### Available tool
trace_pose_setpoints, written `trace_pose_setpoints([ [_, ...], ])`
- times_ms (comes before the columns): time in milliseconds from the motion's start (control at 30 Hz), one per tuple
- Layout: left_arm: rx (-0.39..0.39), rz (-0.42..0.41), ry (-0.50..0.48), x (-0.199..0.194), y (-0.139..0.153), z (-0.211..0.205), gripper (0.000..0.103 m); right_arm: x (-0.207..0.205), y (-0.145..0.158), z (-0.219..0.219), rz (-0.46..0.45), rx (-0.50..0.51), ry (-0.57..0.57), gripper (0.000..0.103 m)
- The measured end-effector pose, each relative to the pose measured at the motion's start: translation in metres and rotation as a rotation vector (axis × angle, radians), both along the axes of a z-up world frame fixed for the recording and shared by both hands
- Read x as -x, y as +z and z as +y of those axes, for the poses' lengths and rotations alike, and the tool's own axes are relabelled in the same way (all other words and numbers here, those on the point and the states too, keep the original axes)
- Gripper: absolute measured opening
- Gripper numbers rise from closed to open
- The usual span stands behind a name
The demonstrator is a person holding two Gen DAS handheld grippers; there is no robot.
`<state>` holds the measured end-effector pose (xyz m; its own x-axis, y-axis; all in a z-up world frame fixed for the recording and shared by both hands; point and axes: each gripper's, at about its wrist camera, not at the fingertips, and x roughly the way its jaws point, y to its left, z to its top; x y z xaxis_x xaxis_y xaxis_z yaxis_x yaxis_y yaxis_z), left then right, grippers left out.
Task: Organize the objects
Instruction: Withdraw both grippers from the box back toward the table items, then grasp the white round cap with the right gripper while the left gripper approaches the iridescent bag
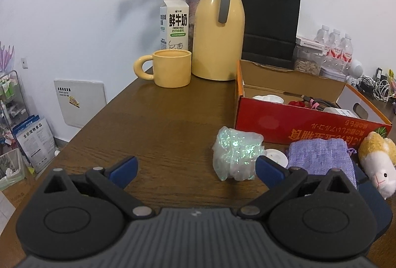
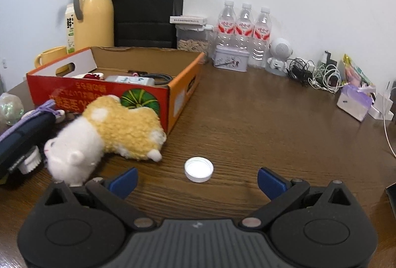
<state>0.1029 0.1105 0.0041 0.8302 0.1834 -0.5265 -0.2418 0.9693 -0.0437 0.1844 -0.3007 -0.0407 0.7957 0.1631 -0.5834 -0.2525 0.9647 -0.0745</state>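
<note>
Both my grippers hover over the wooden table (image 1: 160,119), fingers spread wide and holding nothing.

My left gripper (image 1: 196,170) has the iridescent plastic bundle (image 1: 235,153) just off its right finger, with a purple knit pouch (image 1: 321,156) further right. My right gripper (image 2: 196,181) frames a white bottle cap (image 2: 198,169) lying alone on bare wood. The plush toy (image 2: 111,132) lies on its side against the near wall of the red cardboard box (image 2: 106,97) (possibly touching it; fur hides the contact).
</note>
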Motion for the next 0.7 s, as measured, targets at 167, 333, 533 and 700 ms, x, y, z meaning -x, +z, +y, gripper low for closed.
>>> trace_pose_setpoints([
  [167, 0.004, 0.006, -0.004, 0.0, -0.001, -0.003, 0.103, -0.012, -0.003, -0.001, 0.022, -0.009, -0.005, 0.091],
  [333, 0.008, 0.009, -0.005, -0.002, -0.003, -0.005, 0.103, -0.025, -0.008, -0.001, 0.058, -0.023, -0.003, 0.069],
  [533, 0.011, 0.009, -0.006, -0.002, -0.004, -0.006, 0.103, -0.03, -0.01, -0.003, 0.067, -0.065, 0.007, 0.053],
  [700, 0.014, 0.012, -0.007, -0.002, -0.005, -0.008, 0.103, -0.028, -0.01, -0.002, 0.05, -0.073, 0.023, 0.028],
])
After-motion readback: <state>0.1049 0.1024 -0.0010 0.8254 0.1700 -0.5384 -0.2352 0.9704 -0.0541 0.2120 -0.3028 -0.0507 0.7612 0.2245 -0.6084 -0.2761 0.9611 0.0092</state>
